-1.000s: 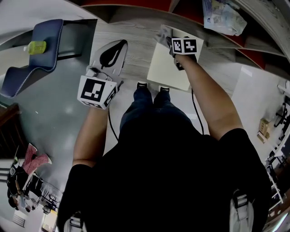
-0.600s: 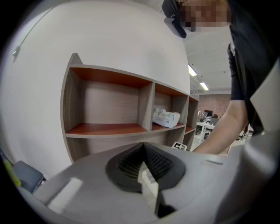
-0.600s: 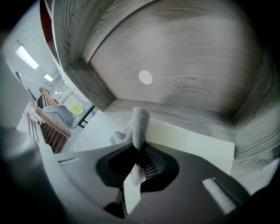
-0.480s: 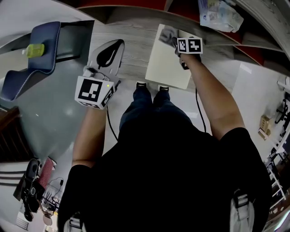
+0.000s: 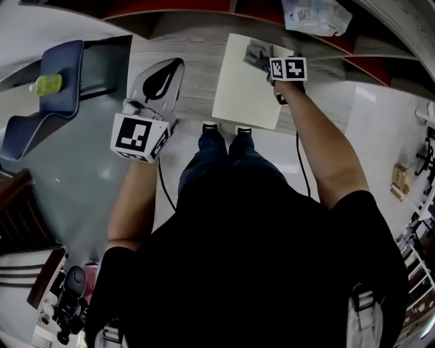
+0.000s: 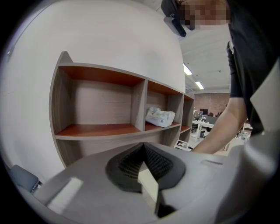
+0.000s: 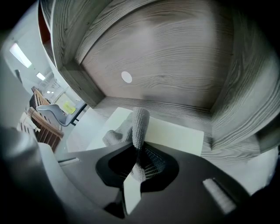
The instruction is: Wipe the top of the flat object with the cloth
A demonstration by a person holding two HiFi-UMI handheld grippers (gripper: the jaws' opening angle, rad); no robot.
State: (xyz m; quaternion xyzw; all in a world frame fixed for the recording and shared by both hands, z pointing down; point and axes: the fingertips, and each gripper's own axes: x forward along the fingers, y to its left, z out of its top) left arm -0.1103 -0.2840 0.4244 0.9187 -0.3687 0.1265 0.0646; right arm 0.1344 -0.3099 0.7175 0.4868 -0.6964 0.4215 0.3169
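Note:
A flat cream board (image 5: 241, 88) lies on the wood-grain surface in front of the person's feet. A grey knitted cloth (image 5: 257, 54) rests on the board's far right part. My right gripper (image 5: 273, 64) is shut on this cloth. In the right gripper view the cloth (image 7: 139, 119) stands up from between the jaws, with the board (image 7: 177, 135) just beyond them. My left gripper (image 5: 162, 81) hovers left of the board. Its jaws are shut on nothing (image 6: 144, 164) and point at a shelf unit.
The wooden shelf unit (image 6: 100, 129) holds a plastic bag (image 6: 160, 117), which also shows at the top of the head view (image 5: 316, 15). A blue chair (image 5: 47, 88) with a yellow-green item (image 5: 49, 83) stands at the left. A wood-grain wall (image 7: 166, 57) rises close behind the board.
The right gripper has slid the cloth a little to the right along the far part of the board. The left gripper has stayed about where it was.

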